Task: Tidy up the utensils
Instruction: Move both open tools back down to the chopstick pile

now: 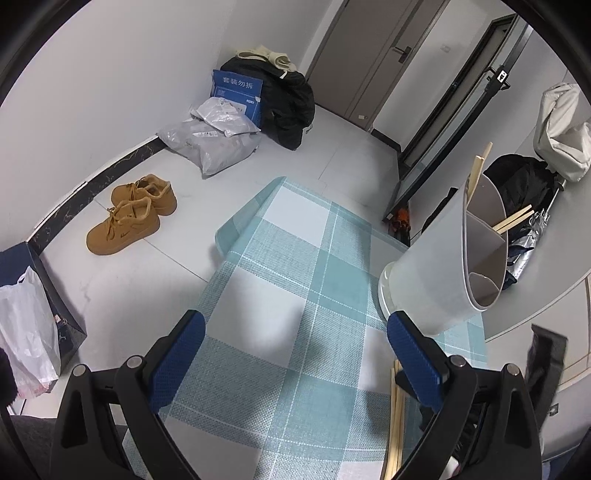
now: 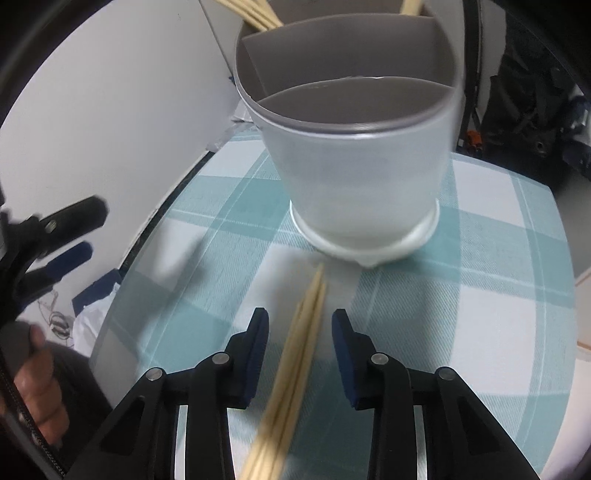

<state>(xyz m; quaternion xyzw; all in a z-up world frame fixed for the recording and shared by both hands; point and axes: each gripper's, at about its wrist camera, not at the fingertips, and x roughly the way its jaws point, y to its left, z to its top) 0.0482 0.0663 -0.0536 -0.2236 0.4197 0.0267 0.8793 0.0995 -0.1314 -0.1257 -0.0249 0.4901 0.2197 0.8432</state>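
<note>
A white divided utensil holder stands on the teal checked tablecloth, with wooden chopsticks sticking out of its far compartments. It also shows in the left wrist view at the table's right side. A bundle of loose wooden chopsticks lies on the cloth between the open jaws of my right gripper, pointing at the holder's base. My left gripper is open and empty above the cloth; the same chopsticks lie under its right finger.
The left gripper shows at the left edge of the right wrist view. On the floor are tan shoes, grey parcels, a blue box, black bags and a white plastic bag. The cloth's far edge drops off.
</note>
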